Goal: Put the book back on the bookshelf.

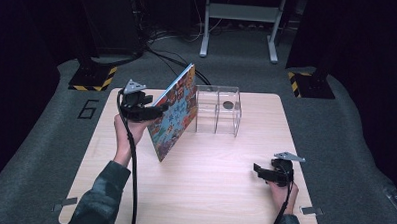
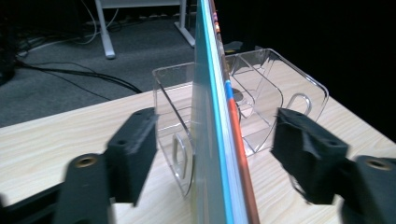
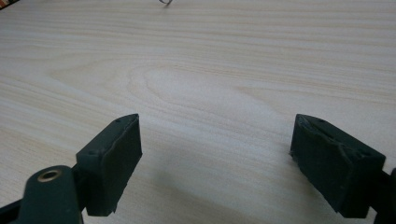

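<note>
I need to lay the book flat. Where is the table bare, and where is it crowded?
Bare wood lies between the book and the right gripper, and along the table's near edge. It is crowded at the far middle, where the book leans by the clear plastic organizer, with the left gripper.

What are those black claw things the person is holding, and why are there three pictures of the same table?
The black claws are grippers: squeeze tools, one in each of the person's hands. The high view looks down at the table from above. The other two pictures come from little cameras riding on each gripper, looking along its jaws.

The left gripper is at a colourful picture book that stands on its bottom edge, tilted, beside a clear plastic box with compartments. In the left gripper view the book's edge is between the jaws, but they are open with gaps on both sides, so nothing is squeezing it.

The right gripper rests low over bare wood, open and holding nothing.
</note>
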A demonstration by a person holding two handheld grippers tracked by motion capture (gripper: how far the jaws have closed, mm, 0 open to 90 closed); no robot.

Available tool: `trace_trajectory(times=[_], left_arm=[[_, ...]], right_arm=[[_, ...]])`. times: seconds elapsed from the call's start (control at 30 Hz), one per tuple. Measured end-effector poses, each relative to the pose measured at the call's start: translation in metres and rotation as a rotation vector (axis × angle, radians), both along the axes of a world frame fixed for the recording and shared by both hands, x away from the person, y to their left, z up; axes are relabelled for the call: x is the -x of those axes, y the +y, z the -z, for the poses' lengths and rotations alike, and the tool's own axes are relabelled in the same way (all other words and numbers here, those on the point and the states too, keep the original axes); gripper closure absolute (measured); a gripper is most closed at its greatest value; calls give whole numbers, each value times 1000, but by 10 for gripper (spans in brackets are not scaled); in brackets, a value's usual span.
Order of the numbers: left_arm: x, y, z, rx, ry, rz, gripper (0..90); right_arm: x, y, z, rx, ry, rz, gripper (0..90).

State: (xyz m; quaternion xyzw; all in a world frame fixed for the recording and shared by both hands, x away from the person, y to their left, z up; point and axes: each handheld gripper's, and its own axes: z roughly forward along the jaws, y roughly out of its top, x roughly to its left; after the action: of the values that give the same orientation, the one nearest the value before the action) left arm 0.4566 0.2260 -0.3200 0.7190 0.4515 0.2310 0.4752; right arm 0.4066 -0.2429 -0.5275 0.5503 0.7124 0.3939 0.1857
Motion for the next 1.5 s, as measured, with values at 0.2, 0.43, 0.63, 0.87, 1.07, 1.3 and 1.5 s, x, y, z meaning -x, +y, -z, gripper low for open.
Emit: trace_trajectory(times=[0.2,0.43,0.63,0.87,1.07,1.3,1.5], left_arm=[[20,4,-5,-25,-19,19,155],[46,15,-1,-87,-36,31,45],[64,28,9,-115,-40,20,20],[84,43,33,-139,-24,12,1],[100,53,69,-180,23,2,1],[105,61,112,-186,92,-24,1],[104,67,157,-215,153,-52,0]], right_arm=[[0,2,0,18,-2,1,157],[-1,5,0,56,-8,-4,149],[0,7,0,67,-1,2,145],[0,8,0,75,-5,0,144],[0,8,0,79,0,1,143],[0,9,0,84,-1,-1,142],[-1,10,1,91,-6,-1,136]])
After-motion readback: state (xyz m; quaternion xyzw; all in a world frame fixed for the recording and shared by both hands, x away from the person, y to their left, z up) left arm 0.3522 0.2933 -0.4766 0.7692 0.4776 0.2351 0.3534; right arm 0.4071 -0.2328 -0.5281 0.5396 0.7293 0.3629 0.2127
